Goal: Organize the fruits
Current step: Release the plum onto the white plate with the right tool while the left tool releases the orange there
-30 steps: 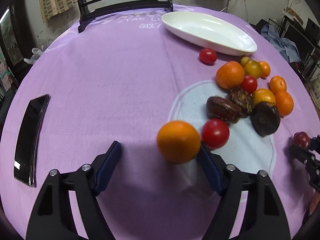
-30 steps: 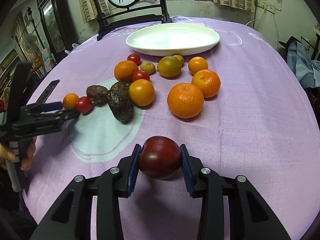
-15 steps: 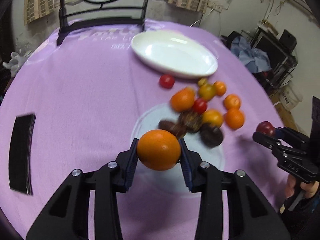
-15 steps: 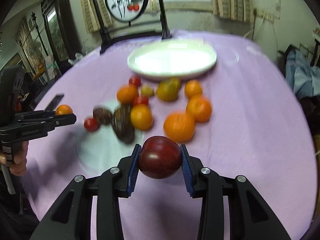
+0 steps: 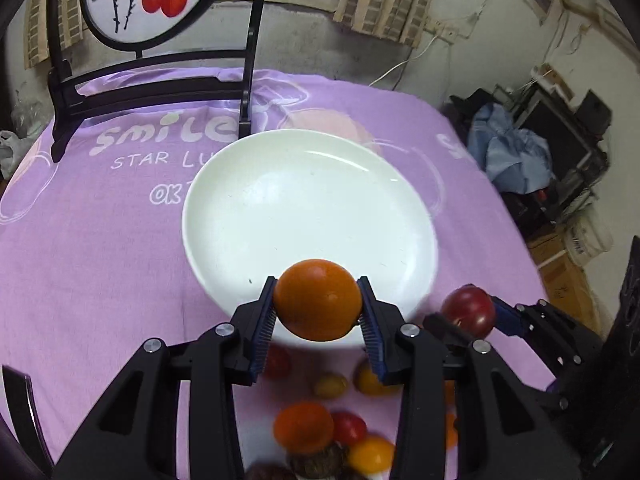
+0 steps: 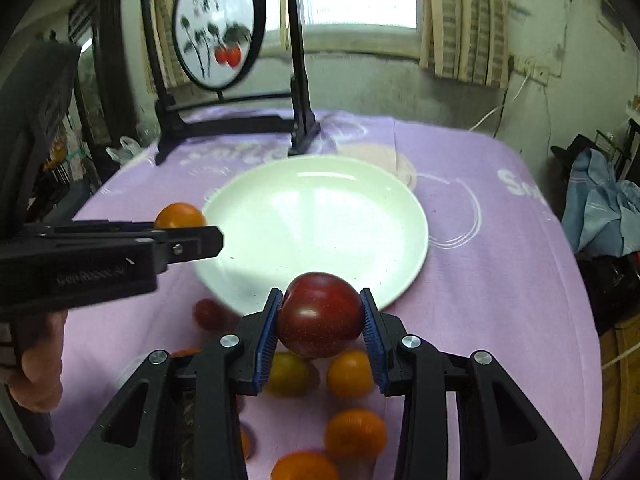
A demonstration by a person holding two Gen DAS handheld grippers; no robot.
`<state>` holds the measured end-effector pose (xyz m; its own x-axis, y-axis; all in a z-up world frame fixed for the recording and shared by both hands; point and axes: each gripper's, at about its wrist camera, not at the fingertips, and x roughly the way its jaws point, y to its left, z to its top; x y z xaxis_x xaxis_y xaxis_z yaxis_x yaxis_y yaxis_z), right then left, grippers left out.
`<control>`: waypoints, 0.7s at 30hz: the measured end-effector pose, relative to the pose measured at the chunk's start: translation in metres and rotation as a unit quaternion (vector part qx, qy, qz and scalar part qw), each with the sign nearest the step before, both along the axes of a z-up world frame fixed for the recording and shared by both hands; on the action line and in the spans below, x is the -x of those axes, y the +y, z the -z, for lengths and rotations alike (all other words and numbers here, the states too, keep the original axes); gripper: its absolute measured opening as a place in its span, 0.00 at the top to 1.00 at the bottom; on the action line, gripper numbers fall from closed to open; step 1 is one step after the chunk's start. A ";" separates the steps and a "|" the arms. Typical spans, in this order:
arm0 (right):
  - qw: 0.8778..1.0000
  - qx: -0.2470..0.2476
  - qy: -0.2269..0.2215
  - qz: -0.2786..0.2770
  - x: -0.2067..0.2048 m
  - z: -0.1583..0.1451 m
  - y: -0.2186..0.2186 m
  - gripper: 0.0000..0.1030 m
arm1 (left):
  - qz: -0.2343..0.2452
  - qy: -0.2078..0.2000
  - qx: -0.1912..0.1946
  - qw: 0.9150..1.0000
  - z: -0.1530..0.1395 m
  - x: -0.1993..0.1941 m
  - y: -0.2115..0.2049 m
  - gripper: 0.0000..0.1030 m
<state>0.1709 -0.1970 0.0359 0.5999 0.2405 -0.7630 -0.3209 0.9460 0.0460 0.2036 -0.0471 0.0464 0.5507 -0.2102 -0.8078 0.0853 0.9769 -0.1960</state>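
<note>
Our left gripper pinches an orange just above the near rim of the plate; our right gripper clamps a dark red plum at the same rim, beside it; loose fruit lies on the cloth short of the plate.

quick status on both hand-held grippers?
Left hand-held gripper: closed on the orange.
Right hand-held gripper: closed on the dark red plum.
</note>
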 end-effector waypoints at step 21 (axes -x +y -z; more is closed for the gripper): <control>1.000 0.010 -0.007 -0.006 0.057 0.004 -0.021 0.32 | -0.046 0.002 -0.011 0.999 0.002 0.058 0.031 0.08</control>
